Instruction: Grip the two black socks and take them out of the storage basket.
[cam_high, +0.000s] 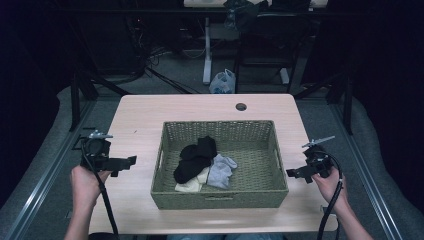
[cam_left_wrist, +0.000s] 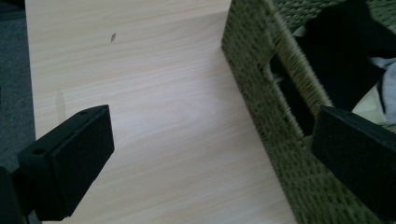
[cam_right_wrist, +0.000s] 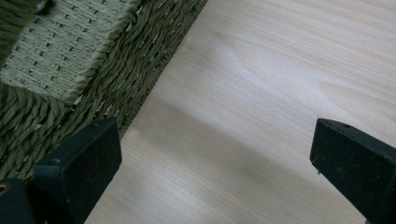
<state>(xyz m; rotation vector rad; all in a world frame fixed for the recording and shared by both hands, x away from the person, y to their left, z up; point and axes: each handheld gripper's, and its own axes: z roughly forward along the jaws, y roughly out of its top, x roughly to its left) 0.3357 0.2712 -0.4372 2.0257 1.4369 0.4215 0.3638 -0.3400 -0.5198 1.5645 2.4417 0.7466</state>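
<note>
While the woven basket (cam_high: 220, 197) sits mid-worktop (cam_high: 140, 115) holding a black sock (cam_high: 196, 157), a grey sock (cam_high: 221, 170) and a cream one (cam_high: 192, 184), we hold the left gripper (cam_high: 122, 162) and right gripper (cam_high: 295, 172) beside it, jaws apart and empty.

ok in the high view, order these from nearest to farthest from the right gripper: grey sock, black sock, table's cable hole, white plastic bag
1. grey sock, in the basket, toward the right gripper
2. black sock, basket middle
3. cable hole, table's far edge
4. white plastic bag, floor beyond the table
</note>
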